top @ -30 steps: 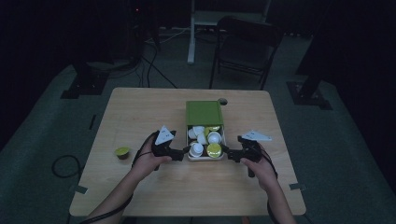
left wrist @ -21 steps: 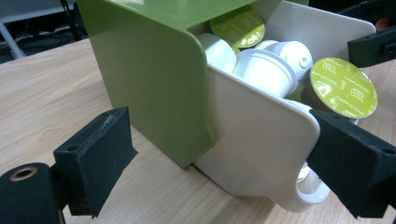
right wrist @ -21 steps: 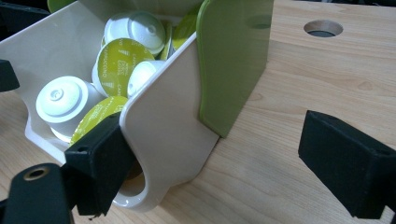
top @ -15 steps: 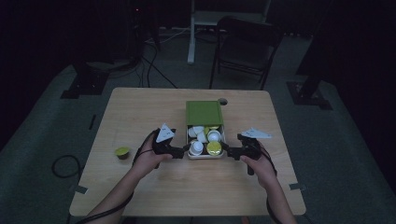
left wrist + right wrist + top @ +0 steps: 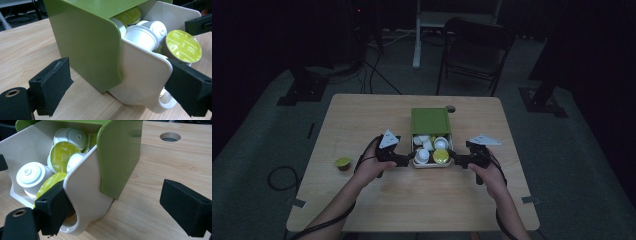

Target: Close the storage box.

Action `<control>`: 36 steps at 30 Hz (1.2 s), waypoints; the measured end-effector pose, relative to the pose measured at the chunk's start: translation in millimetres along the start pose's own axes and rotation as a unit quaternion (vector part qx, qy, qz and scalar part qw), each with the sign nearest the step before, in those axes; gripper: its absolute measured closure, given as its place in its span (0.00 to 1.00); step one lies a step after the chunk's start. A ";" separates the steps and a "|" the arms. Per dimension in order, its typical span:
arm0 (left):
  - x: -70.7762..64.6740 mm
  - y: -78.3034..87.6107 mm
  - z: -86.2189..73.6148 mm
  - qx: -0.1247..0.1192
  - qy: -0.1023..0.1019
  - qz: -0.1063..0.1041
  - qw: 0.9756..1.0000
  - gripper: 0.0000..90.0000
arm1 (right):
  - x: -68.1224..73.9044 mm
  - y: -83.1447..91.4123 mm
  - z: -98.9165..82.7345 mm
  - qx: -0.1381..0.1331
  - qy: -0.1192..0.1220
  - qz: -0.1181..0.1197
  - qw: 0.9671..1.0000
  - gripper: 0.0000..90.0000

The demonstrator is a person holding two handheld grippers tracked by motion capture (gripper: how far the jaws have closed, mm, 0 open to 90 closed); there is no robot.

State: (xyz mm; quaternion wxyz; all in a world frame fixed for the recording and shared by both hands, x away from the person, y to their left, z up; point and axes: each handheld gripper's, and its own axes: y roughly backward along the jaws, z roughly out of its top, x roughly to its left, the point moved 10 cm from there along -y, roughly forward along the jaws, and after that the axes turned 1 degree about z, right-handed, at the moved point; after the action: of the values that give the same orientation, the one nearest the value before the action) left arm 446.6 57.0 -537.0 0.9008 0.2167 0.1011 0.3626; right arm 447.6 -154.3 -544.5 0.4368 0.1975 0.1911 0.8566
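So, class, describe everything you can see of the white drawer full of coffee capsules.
The white drawer looks like smooth glossy plastic and is pulled partway out of its green sleeve, level on the wooden table. A ring-shaped pull hangs from its front lip. It holds capsules, some white, some with yellow-green foil lids. The left tongs and right tongs stand open at its front corners, one pad close against each.

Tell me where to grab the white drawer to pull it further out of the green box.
Grip the white drawer by its front end, which sticks out of the green box, one side wall per gripper. Its front corners carry looped tabs. The left gripper and right gripper already flank them, jaws open.
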 end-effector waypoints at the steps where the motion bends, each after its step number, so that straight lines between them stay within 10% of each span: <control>1: 0.4 -0.1 0.2 -0.001 0.000 0.001 1.000 0.11 | -0.1 -0.2 -0.1 0.000 -0.001 0.000 1.000 0.13; 36: 18.5 -12.6 7.4 -0.003 0.001 0.026 1.000 0.10 | -9.7 -17.9 9.4 0.002 -0.003 -0.017 1.000 0.13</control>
State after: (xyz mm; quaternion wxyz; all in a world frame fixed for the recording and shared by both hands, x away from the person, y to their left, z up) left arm 470.0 59.4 -536.8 0.8917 0.2160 0.0954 0.3862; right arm 469.6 -151.1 -547.2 0.4511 0.1975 0.1952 0.8481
